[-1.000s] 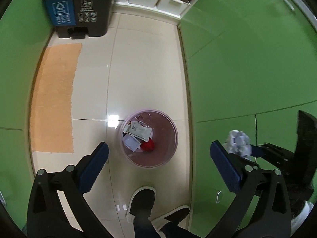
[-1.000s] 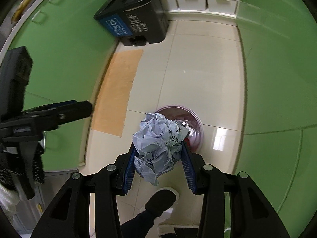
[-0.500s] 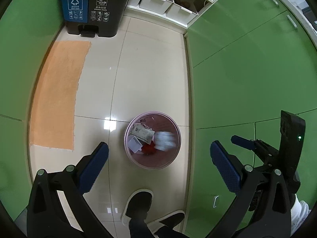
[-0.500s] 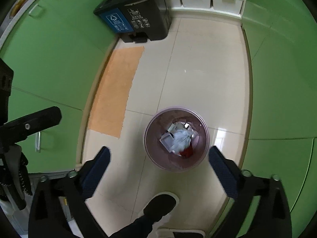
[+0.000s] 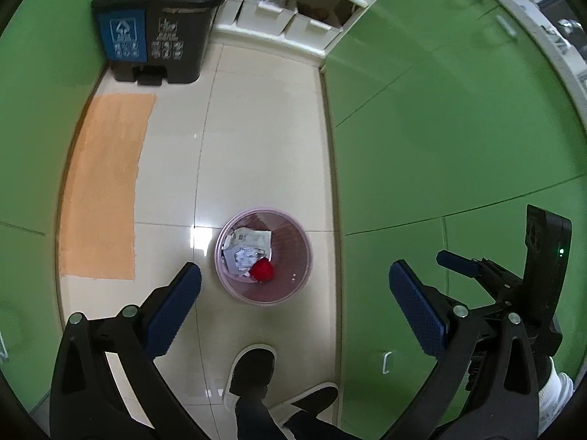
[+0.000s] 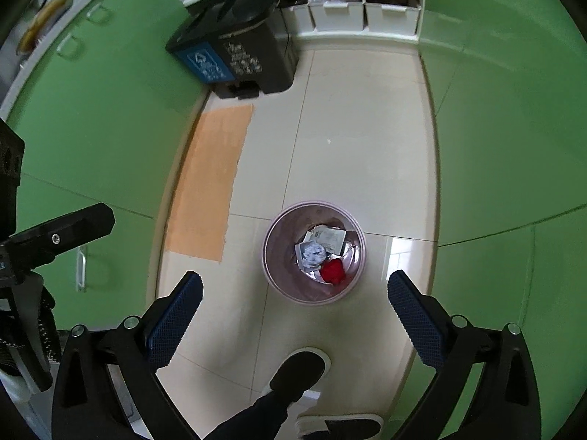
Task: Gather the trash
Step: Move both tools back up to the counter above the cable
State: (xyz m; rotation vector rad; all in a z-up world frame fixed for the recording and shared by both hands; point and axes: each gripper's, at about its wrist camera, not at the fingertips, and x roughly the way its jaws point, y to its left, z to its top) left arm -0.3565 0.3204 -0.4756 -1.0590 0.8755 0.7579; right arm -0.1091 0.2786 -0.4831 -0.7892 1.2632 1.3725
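Both tongs (image 5: 295,293) (image 6: 295,295) agape, empty — crumpled paper (image 6: 312,254) in pink bin (image 6: 269,256).

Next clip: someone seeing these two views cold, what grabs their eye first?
Probably the round pink wastebasket on the cream tile floor, centred in both views, with a bright red scrap and crumpled paper inside. Bright green cabinet doors flank the floor, and a dark pedal bin with a blue recycling label stands at the far end. Both the left gripper and right gripper hang wide open and empty above the basket.
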